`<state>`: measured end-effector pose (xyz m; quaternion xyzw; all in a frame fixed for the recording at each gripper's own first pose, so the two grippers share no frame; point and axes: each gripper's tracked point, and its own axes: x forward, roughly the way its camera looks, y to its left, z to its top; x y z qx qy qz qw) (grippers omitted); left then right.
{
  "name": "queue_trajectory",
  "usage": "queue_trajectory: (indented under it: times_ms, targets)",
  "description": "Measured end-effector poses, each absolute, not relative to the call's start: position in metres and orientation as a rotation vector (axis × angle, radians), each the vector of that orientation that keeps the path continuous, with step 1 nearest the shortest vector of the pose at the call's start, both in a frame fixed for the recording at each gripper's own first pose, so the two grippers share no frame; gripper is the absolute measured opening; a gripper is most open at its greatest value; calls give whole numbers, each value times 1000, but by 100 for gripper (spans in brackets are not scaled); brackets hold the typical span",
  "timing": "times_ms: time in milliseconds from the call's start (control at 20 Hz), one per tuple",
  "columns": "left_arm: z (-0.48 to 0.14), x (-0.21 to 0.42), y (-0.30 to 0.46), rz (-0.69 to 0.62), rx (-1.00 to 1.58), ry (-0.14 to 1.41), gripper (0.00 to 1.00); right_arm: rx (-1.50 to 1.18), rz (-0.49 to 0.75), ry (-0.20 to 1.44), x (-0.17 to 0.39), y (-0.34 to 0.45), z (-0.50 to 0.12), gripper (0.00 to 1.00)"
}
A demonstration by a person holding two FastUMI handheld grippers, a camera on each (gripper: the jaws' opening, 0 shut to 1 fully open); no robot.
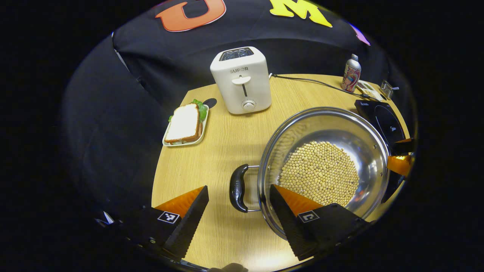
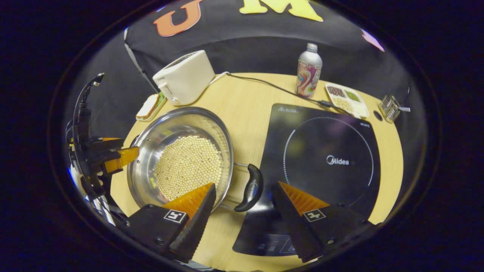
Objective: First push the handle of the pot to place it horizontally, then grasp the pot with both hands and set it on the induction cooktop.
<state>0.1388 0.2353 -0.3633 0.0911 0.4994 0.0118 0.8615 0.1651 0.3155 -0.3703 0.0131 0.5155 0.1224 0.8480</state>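
Pot [image 1: 325,166]: a steel pot with pale round beans inside; it stands on the wooden tabletop [image 1: 227,151] near the front edge, just beside the left edge of the induction cooktop [image 2: 325,166], not on it.
Pot handles: in the left gripper view a black handle [image 1: 237,188] sticks out from the pot's wall toward the open wood; in the right gripper view the other handle [image 2: 251,188] reaches over the near left corner of the cooktop.
Left gripper [image 1: 239,206]: its jaws are spread wide; the handle lies between the two fingers, with no touch that I can see. One finger hangs over the pot's rim.
Right gripper [image 2: 245,202]: also spread wide, with the handle between its fingers; whether a finger touches it I cannot tell. One finger is above the pot's rim, the other above the cooktop.
Toaster [image 1: 242,81]: white, upright, near the back edge of the tabletop.
Sandwich plate [image 1: 186,126]: at the left edge of the tabletop, beside the toaster.
Bottle [image 2: 308,70]: upright at the back edge, behind the cooktop.
Divided dish [image 2: 346,99]: near the back right corner, just beside the bottle.
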Motion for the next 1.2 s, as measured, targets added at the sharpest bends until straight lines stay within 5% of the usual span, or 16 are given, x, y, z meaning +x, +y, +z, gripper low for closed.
queue_trajectory:
  times_ms: [300,700,850,900,950,1200]
  targets:
    - [-381,146,231,-66,139,1134,100,24,173,1118,172,313,-380,97]
    - [-399,154,217,-136,110,1217,73,-25,125,1145,184,314,-382,88]
    - [-395,156,210,-155,78,1223,73,-25,112,1146,186,316,-381,80]
    - [-396,154,208,-163,65,1227,62,-14,107,1144,187,317,-381,76]
    - [-397,151,208,-168,56,1231,71,1,101,1147,188,317,-381,69]
    - [-399,152,205,-160,12,1228,68,-3,115,1146,187,317,-380,62]
